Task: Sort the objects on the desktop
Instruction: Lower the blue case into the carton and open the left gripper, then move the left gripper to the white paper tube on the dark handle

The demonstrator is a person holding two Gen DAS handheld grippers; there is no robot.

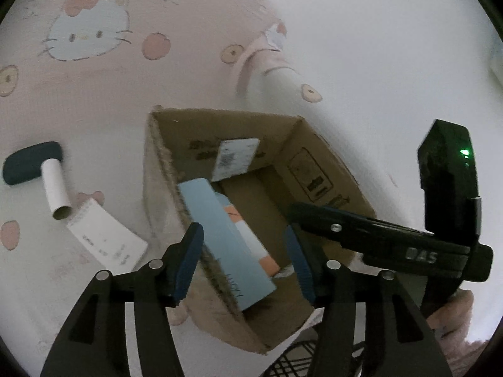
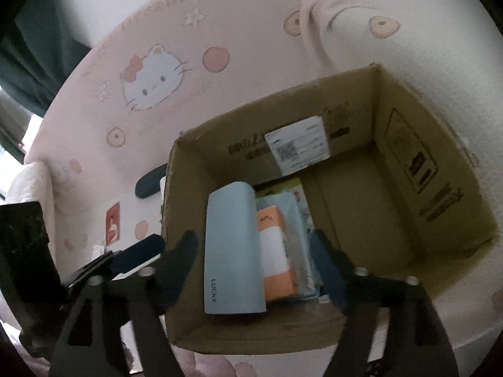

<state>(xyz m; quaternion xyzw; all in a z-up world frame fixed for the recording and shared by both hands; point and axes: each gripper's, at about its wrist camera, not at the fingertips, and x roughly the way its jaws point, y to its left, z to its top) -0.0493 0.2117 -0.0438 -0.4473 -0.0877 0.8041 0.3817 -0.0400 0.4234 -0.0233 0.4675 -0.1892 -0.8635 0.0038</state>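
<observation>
An open cardboard box (image 1: 327, 169) (image 2: 408, 163) stands on a pink Hello Kitty cloth. Inside lie a light blue "LUCKY" case (image 1: 226, 245) (image 2: 232, 251), an orange and white pack (image 2: 276, 257) and other flat packets. My left gripper (image 1: 245, 260) is open and empty above the box's near left wall. My right gripper (image 2: 254, 260) is open and empty above the box, its fingers either side of the blue case; it also shows in the left wrist view (image 1: 377, 235). Left of the box lie a dark blue case (image 1: 31, 163), a white paper tube (image 1: 56, 191) and a white notepad (image 1: 107, 235).
The cloth-covered round table (image 1: 94, 94) (image 2: 132, 62) drops off at its edges. A table leg wrapped in cloth (image 1: 270, 62) (image 2: 339, 22) shows beyond the box. A white card with a red picture (image 2: 132, 220) lies left of the box. A dark curtain (image 2: 37, 62) hangs far left.
</observation>
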